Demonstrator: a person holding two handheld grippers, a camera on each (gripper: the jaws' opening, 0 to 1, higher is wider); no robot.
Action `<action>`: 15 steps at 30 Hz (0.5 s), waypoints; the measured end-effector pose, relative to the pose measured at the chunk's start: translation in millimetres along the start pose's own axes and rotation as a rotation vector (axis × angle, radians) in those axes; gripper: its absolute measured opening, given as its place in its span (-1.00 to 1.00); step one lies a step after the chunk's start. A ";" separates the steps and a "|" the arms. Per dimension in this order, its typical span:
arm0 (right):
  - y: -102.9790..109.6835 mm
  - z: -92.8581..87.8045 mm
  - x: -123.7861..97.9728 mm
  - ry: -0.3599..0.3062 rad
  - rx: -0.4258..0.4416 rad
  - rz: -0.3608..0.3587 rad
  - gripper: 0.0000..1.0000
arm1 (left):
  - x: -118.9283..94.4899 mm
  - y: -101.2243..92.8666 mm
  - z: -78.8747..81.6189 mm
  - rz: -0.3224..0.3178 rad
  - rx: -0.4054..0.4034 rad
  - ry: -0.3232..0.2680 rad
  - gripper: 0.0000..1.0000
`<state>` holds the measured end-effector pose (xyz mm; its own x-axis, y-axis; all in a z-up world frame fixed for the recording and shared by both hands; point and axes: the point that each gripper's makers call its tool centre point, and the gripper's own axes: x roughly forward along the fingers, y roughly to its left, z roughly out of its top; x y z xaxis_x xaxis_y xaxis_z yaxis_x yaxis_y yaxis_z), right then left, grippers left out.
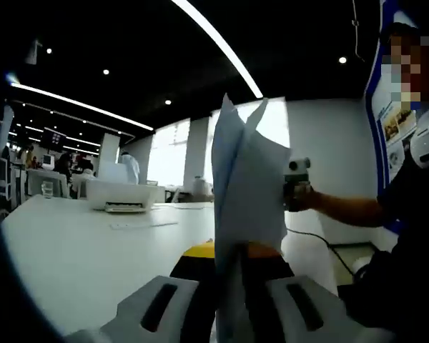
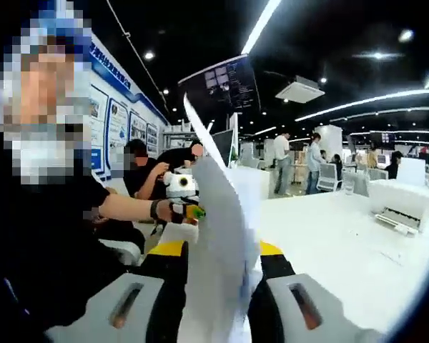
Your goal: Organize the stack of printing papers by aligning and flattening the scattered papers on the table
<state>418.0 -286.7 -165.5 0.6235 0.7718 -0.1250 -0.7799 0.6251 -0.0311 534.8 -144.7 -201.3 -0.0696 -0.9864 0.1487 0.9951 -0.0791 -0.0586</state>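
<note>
A stack of white printing papers (image 1: 247,179) stands on edge above the white table (image 1: 79,257), its top corners fanned out and uneven. My left gripper (image 1: 232,289) is shut on the lower edge of the stack, the sheets rising between its jaws. The right gripper (image 1: 298,180), in the person's hand, shows just behind the stack's right side. In the right gripper view the same papers (image 2: 218,214) rise curved between the jaws of my right gripper (image 2: 218,289), which is shut on them. Beyond the sheets the left gripper (image 2: 180,187) shows in a hand.
A white printer (image 1: 121,194) sits far across the table with a loose sheet (image 1: 143,224) in front of it; it is seen again as the printer (image 2: 404,204) on the table (image 2: 336,243). The person holding the grippers is close by. Other people stand in the background.
</note>
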 end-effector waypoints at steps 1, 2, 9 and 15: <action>1.6 -1.7 0.1 0.014 -0.010 -0.008 -0.53 | 0.0 -4.2 1.9 -0.021 -0.002 -0.012 -0.71; 4.0 -2.8 -0.1 0.021 -0.007 -0.010 -0.52 | 0.5 -7.7 2.1 -0.039 -0.013 -0.012 -0.71; 5.3 -19.9 7.1 0.069 0.021 -0.111 -0.32 | 4.4 -17.9 6.1 -0.062 -0.044 0.015 -0.40; -0.8 -2.6 22.8 0.064 -0.032 -0.203 -0.28 | 18.4 -21.1 9.5 -0.039 0.015 0.063 -0.39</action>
<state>432.6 -269.9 -170.9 0.7639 0.6209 -0.1761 -0.6409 0.7620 -0.0933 513.2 -159.9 -188.0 -0.1118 -0.9898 0.0878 0.9925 -0.1155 -0.0393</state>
